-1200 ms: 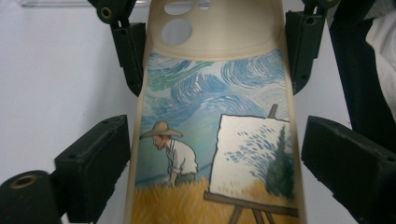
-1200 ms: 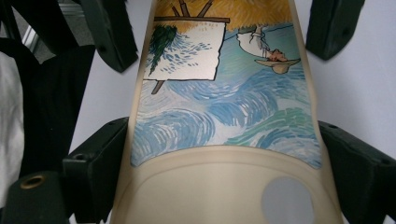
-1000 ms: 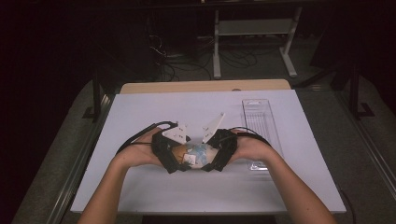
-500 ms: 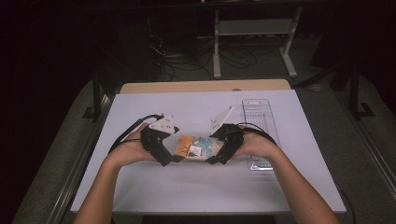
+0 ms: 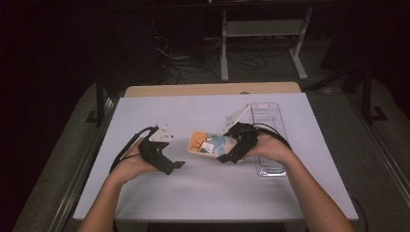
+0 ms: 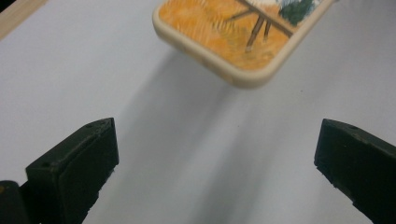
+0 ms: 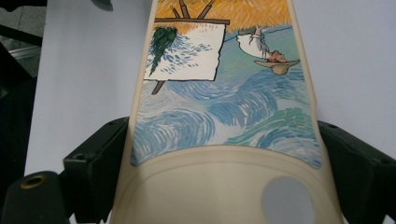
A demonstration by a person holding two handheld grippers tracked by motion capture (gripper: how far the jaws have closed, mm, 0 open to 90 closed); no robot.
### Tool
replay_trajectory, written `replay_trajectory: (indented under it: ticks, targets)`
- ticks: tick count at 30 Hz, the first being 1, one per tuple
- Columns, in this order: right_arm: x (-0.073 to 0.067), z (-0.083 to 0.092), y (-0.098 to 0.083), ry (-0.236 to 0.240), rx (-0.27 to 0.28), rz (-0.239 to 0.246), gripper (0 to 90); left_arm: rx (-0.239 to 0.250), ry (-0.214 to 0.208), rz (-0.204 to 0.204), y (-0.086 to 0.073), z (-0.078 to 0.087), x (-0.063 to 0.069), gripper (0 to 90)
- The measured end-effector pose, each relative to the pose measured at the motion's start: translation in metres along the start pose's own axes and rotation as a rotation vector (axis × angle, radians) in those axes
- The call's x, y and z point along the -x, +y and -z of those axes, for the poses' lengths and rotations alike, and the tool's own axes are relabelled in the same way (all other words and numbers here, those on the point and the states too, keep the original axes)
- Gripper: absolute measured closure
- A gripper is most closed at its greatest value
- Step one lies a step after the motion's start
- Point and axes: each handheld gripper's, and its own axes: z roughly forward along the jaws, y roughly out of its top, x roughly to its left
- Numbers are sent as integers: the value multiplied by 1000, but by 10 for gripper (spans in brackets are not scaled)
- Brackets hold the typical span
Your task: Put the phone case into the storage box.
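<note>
A white table takes most of the high view, with a strip of light wood at its far edge. On its right part lies a long clear plastic tray, and the near end of this tray is under the person's right hand. Near the middle of the table is the phone case, cream at its rim and printed with a painting in orange, blue and white, with an easel and a figure in a straw hat. The right gripper holds this case from its right end: in the right gripper view the two black jaws press on the two long sides of the case, one on each side, so the claw is pinching it. In the left gripper view the orange end of the case seems lifted a little above the table, because a soft shadow lies under it. The left gripper is just to the left of the case and does not touch it; its jaws are spread wide with bare table between them. A black cable loops from each gripper.
</note>
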Motion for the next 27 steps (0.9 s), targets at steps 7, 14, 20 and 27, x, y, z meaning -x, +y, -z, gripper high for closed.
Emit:
replay_trajectory:
  ticks: [7, 14, 20, 27]
  targets:
    - [2, 0, -1, -26, 0, -21, 104, 51, 16, 114, -18, -5, 5, 0]
    - [2, -1, -2, -34, 10, -46, 104, 81, 81, 198, -33, -8, 12, 0]
    - [3, -2, -2, -35, 9, -56, 104, 92, 63, 232, -32, -12, 14, 0]
    - [2, -3, -1, -38, 12, -62, 103, 100, 74, 231, -32, -14, 15, 0]
